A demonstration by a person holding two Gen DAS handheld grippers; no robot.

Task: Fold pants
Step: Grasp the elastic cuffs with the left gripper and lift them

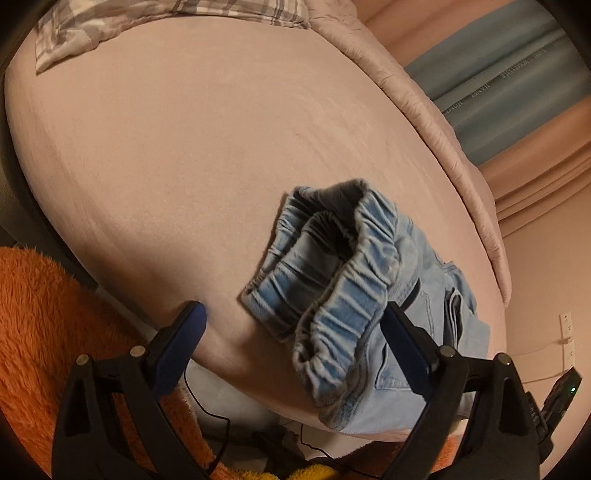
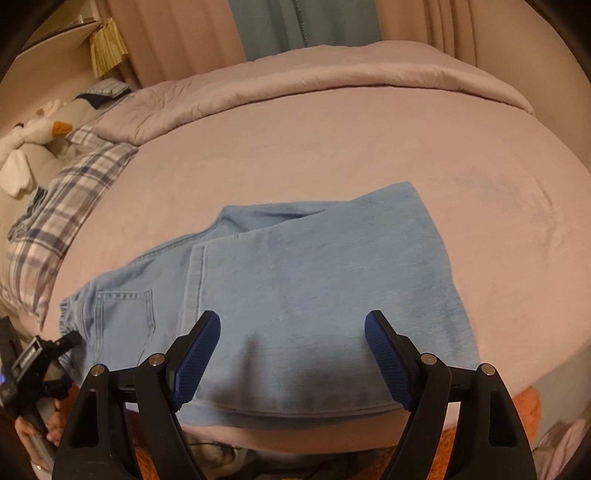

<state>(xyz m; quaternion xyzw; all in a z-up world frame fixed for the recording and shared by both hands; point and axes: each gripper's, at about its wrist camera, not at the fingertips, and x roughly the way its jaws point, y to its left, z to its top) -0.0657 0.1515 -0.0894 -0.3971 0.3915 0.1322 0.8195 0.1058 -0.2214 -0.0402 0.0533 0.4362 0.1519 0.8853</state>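
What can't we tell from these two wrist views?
- Left wrist: jeans past the elastic waistband, hidden by that bunched band.
- Right wrist: layers under the folded jeans, covered by the top leg.
- Right wrist: left tongs, mostly cut off by the frame edge.

We found the left wrist camera set close above the near edge of the bed, looking steeply down along its fingers at the waistband end of the pants. The right wrist camera sat equally near, angled down over the folded leg end toward the curtains. Both views shared the pants, the bed and the plaid pillow.
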